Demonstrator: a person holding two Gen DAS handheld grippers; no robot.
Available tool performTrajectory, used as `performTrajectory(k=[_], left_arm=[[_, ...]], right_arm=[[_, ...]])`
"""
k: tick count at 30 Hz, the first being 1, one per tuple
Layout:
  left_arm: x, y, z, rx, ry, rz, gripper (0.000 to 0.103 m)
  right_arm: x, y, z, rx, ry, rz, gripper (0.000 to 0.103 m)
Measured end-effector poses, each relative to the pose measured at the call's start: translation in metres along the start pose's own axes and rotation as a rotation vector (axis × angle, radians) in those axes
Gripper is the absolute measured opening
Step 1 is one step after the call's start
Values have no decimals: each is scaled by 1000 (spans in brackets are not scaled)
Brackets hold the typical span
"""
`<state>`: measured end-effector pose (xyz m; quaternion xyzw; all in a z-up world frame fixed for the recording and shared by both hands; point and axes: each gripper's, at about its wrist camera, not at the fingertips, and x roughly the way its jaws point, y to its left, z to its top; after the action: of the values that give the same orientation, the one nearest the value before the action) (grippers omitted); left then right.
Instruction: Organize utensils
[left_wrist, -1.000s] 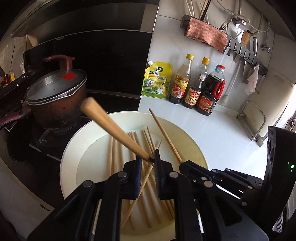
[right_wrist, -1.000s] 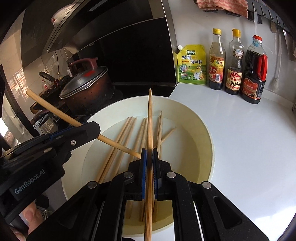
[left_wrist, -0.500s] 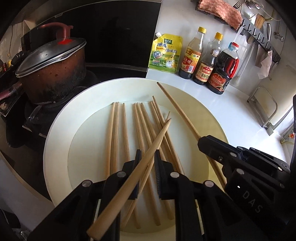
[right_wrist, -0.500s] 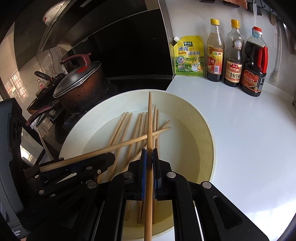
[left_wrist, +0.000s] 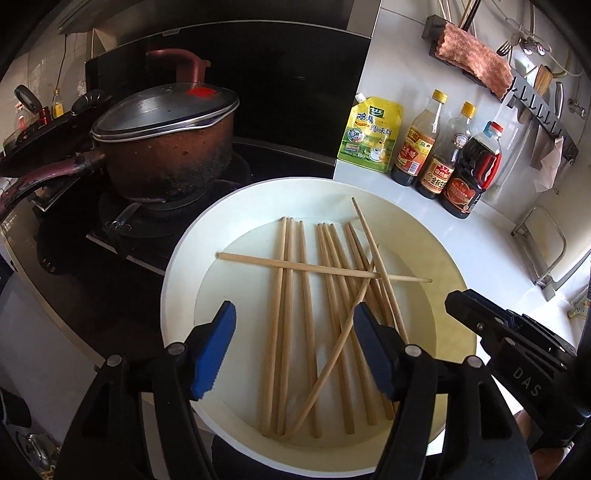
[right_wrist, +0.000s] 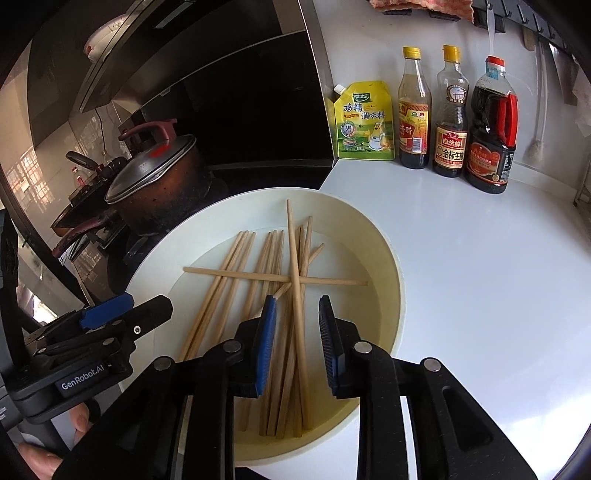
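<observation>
Both your hand-held grippers are opening, gripping nothing. One chopstick (left_wrist: 325, 268) lies crosswise at mid-frame over the bowl's (left_wrist: 177, 266) lengthwise pile, ahead of your left hand-held gripper (left_wrist: 295, 347); the right hand-held gripper (right_wrist: 297, 343) straddles another.

I count one white basin (left_wrist: 184, 266), about eleven wooden chopsticks (left_wrist: 306, 314) in it, three sauce bottles (right_wrist: 448, 122), one yellow pouch (right_wrist: 364, 122) and one lidded pot (left_wrist: 166, 147).

The pan (left_wrist: 44, 147) behind the pot (left_wrist: 166, 147) (perhaps a wok) is mostly hidden.
</observation>
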<state>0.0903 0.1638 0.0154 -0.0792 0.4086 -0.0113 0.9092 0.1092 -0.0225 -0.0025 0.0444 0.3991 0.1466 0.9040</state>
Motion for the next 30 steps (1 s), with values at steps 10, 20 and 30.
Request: performTrajectory(k=[10, 20, 30], left_arm=[[-12, -4, -11, 9, -15, 50, 70], [-28, -18, -22, 35, -41, 101, 78], [-28, -21, -28, 34, -31, 134, 81]], right_arm=[[-22, -9, -20, 8, -51, -9, 31], [-32, -17, -38, 22, -61, -3, 37], [-39, -18, -43, 11, -69, -13, 41]])
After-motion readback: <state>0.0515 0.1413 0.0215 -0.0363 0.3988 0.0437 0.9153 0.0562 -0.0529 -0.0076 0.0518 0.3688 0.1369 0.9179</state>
